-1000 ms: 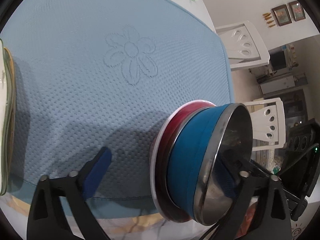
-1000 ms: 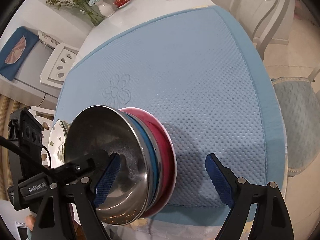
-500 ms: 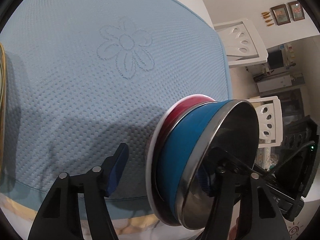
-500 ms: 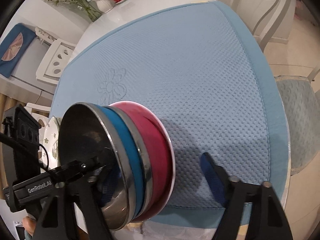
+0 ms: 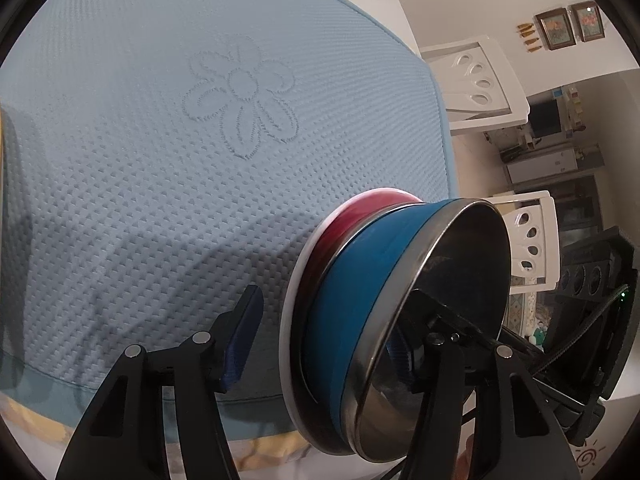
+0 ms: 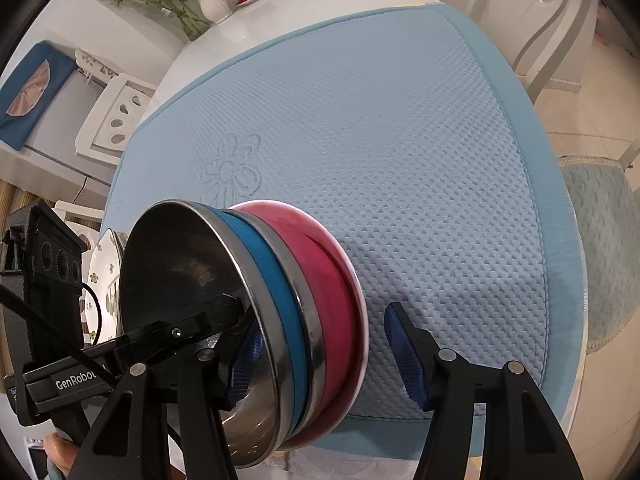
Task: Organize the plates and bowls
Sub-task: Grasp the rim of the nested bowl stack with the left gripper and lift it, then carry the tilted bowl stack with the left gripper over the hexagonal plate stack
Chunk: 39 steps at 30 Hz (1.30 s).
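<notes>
left gripper (image 5: 320, 344): jaws wide apart, one blue pad out in free air, the other inside the steel bowl (image 5: 436, 308), no clamp visible. right gripper (image 6: 328, 352): mirrored pose, jaws spread, left pad in the bowl, right pad clear of the stack; the two grippers cross inside the bowl

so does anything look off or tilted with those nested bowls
Yes. The nested bowls, blue bowl in the red bowl, are tipped on their side above the blue mat, openings sideways. Both grippers straddle the rims, each with one finger inside. No spill or damage shows.
</notes>
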{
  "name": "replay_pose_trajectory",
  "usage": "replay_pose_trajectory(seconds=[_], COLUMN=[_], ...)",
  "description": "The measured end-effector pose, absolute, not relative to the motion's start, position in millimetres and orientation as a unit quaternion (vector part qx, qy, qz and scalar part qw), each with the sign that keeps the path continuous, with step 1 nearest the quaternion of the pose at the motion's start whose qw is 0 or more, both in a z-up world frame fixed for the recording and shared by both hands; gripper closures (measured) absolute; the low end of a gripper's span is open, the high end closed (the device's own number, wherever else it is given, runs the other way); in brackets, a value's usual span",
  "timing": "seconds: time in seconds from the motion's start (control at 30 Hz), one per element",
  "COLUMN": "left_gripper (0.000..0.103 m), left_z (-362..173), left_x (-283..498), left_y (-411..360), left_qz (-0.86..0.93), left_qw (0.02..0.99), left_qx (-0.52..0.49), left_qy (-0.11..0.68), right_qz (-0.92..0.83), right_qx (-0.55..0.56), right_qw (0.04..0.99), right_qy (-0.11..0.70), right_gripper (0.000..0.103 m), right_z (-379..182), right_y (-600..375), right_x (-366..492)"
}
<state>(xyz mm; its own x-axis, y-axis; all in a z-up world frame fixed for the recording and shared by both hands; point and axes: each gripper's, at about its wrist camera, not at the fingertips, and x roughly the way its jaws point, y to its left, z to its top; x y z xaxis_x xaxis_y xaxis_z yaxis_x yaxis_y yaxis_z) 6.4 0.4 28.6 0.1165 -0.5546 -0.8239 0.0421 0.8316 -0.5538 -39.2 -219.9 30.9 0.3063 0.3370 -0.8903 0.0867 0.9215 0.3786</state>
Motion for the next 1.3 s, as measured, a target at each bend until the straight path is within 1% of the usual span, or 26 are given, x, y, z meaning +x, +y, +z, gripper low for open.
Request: replay_pose_trajectory(seconds=[0.07,0.17,0.43,0.73,0.93,1.13,1.3], left_gripper=[0.054,0.055,0.057,0.058,0.058,0.058,0.058], left_z=[28,30,34,42,62,88,112], left_x=[5,3,-1,-7,-11,-17,-22], left_y=[-1,-1,0,5,18,46,87], left_qz=[-0.217,-0.217,-0.206,-0.18,-0.165,-0.143,-0.123], left_qw=[0.715,0.72,0.73,0.73,0.739,0.752,0.762], left_qx=[-0.213,-0.212,-0.209,-0.22,-0.229,-0.246,-0.266], left_qy=[0.629,0.624,0.618,0.622,0.611,0.595,0.577], right_qz=[0.082,0.094,0.088,0.08,0.092,0.107,0.121], right_qx=[0.184,0.195,0.191,0.193,0.192,0.187,0.174], right_qw=[0.787,0.784,0.797,0.797,0.801,0.801,0.804], right_qy=[0.583,0.582,0.567,0.567,0.559,0.559,0.556], right_gripper=[0.045,0.053,0.055,0.056,0.056,0.056,0.056], right_z=[31,31,36,42,57,81,103], right_y=[-220,-215,-211,-205,-191,-158,-113], right_x=[-41,-40,-47,-49,-47,-38,-31])
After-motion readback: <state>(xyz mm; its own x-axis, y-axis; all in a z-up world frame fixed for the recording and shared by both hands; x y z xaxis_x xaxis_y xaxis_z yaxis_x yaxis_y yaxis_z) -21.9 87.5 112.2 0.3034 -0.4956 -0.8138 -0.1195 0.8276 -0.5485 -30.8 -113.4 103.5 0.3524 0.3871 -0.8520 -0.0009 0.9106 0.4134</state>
